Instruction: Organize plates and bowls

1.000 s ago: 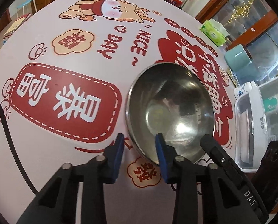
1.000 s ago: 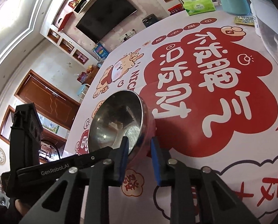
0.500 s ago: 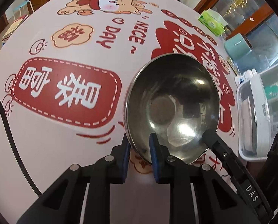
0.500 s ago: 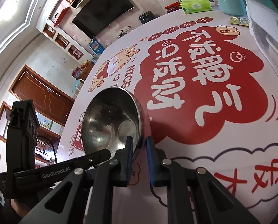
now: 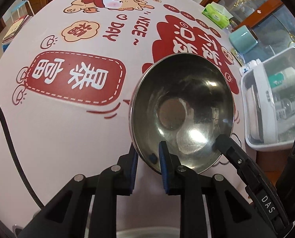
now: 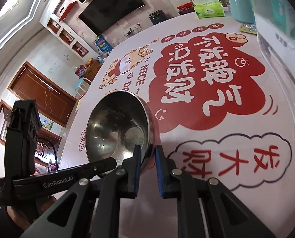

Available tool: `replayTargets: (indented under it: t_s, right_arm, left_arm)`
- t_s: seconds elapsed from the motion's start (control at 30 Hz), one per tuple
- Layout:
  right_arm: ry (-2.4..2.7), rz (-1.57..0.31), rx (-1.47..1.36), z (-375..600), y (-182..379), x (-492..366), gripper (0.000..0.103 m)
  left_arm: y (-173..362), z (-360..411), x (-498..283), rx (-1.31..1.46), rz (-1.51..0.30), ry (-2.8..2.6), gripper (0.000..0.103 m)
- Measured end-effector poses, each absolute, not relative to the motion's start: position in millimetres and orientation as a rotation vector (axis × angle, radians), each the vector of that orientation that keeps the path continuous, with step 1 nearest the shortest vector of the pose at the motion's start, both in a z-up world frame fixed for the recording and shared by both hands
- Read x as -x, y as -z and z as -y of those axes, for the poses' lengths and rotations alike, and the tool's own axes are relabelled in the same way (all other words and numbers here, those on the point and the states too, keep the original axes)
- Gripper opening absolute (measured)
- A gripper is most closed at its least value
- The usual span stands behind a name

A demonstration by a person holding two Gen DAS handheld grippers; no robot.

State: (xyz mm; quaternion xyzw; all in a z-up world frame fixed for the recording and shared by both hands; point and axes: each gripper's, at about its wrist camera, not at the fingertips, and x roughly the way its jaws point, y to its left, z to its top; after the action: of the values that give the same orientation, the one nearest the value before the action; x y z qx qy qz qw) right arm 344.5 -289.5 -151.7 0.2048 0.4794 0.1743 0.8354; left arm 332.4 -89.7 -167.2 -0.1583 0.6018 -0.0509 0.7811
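On my feeds I read "NICE ~ DAY" printed on the worktop (image 5: 54, 138) cloth, "DAS" on one gripper body and "GenRobot.AI" on the other. My left gripper (image 5: 147, 158) points steeply down and is clamped on the near rim of the steel bowl (image 5: 183, 107), one pad inside and one outside. My right gripper (image 6: 148, 156), angled less steeply, pinches the bowl's rim likewise, the bowl tilted between them above the cloth.

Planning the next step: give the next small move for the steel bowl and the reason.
Probably lift it clear of the table. Both the left gripper and right gripper are clamped on the steel bowl's rim at separate spots, and it already tilts.
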Motion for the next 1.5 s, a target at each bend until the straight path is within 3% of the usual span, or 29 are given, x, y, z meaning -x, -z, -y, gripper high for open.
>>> replayTargets:
  t_s: [0.67,1.5]
  right_arm:
    - [-0.384,-0.985,-0.395,280,104,-260,0.014]
    - [-0.532,-1.017,-0.285,250,92,-173,0.014]
  left_arm:
    - [117,80,-243,0.328,-1.246,0.153,0.019]
    - [110,53,-134,0.365,-1.252,0.155,0.020]
